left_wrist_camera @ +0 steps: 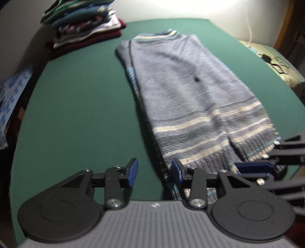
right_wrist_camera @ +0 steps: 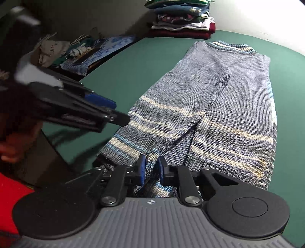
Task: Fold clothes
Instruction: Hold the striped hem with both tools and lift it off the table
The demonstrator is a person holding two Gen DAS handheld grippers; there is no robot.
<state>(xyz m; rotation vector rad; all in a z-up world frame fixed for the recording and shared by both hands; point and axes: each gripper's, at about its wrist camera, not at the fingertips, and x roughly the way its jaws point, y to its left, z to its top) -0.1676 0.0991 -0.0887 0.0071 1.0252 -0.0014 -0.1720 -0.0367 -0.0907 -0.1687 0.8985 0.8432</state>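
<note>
A grey-blue knitted sweater [left_wrist_camera: 190, 91] with cream stripes lies flat on the green table [left_wrist_camera: 76, 114], sleeves folded in, collar at the far end. My left gripper [left_wrist_camera: 154, 170] is open over bare table at the hem's left corner; its right finger [left_wrist_camera: 177, 169] stands at the knit's edge, with nothing between the pads. In the right wrist view the sweater [right_wrist_camera: 219, 106] fills the middle. My right gripper [right_wrist_camera: 152, 169] stands narrowly open over the near hem, with knit showing in the gap and the pads not pressing it. The left gripper [right_wrist_camera: 116, 116] hovers at the left.
A stack of folded clothes [left_wrist_camera: 82, 26] sits at the table's far left corner, seen again as the stack [right_wrist_camera: 183, 17] in the right wrist view. Clutter and a blue patterned cloth [right_wrist_camera: 106, 49] lie beyond the left edge. A person's red sleeve [right_wrist_camera: 11, 200] is near.
</note>
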